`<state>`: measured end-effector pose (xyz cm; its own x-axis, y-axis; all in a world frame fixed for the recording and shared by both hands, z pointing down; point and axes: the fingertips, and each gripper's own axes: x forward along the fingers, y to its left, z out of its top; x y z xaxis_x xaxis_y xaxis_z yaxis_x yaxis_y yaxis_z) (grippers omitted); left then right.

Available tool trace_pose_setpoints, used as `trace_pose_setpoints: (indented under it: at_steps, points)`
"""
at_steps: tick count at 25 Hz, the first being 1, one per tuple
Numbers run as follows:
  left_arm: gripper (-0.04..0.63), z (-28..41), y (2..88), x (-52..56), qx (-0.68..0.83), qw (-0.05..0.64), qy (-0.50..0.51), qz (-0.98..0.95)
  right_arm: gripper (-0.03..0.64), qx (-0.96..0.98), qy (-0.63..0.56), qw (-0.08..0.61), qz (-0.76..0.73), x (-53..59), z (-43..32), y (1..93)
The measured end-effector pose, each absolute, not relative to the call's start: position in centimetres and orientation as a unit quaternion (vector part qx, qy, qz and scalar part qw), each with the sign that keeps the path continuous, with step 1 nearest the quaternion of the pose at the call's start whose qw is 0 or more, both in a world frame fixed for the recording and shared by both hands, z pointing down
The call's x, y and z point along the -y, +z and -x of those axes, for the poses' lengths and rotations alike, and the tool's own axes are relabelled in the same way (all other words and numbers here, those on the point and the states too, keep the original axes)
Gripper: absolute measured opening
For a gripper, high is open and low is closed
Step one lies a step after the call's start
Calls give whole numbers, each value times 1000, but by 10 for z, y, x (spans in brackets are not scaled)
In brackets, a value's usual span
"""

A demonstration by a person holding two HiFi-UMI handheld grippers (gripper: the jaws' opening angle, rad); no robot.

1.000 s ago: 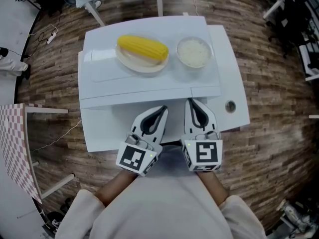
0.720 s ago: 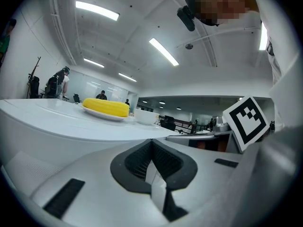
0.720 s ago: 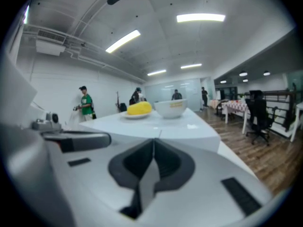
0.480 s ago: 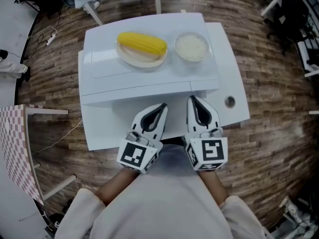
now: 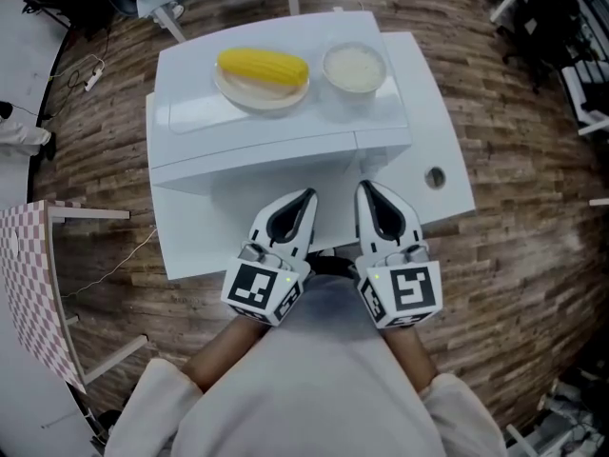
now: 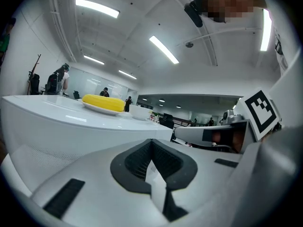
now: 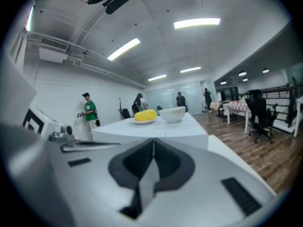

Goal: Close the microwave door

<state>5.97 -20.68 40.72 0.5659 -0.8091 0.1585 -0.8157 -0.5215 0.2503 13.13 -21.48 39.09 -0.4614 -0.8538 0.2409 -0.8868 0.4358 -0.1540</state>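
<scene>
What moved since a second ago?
The left gripper and right gripper drew back slightly from the microwave, toward the person. Nothing was grabbed or let go. Both sets of jaws stay shut and empty; the corn and bowl stay on top.

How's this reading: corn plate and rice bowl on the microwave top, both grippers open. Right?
No: both grippers are shut. The left gripper and right gripper each show jaws together, nothing between, in their own views; corn plate and rice bowl do sit on the microwave top.
</scene>
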Motion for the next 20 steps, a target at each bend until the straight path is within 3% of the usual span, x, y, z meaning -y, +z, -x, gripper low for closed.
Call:
trace_pose_setpoints:
  at_steps: [20]
  points:
    - [11, -66, 400, 181, 463, 153, 15, -873, 23, 897, 139, 99, -407, 168, -119, 386]
